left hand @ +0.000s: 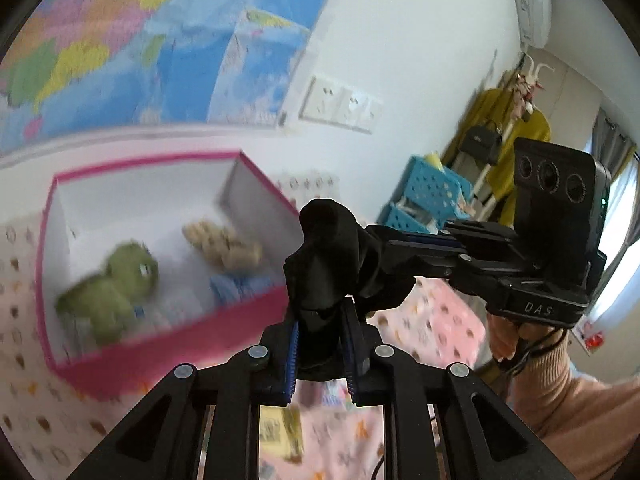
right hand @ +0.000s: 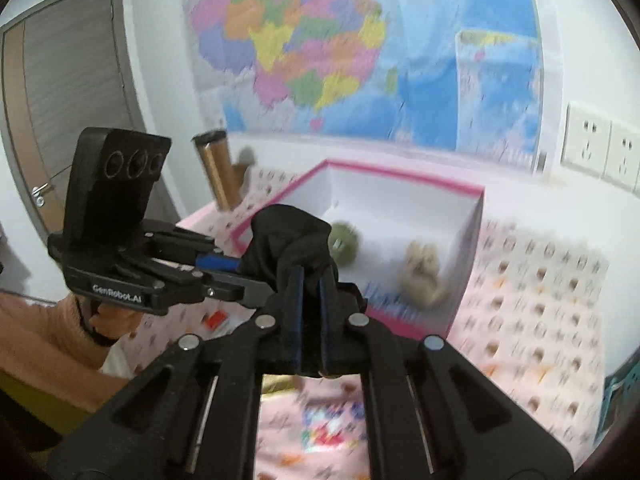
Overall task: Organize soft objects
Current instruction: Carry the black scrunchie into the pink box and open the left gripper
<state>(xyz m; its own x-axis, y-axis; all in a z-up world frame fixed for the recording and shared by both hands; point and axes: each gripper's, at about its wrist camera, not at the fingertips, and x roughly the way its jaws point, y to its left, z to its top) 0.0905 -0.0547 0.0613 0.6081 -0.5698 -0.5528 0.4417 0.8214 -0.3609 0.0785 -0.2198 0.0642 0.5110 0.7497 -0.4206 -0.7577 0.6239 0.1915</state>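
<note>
Left tongs and right tongs both pinching one black cloth, held bunched in the air between them. Pink box just ahead and below, toward the wall edge of the worktop; left tongs likely nearer. Inside: green plush and beige plush. Blue folded cloth only in the left view; metal cup only in the right.
</note>
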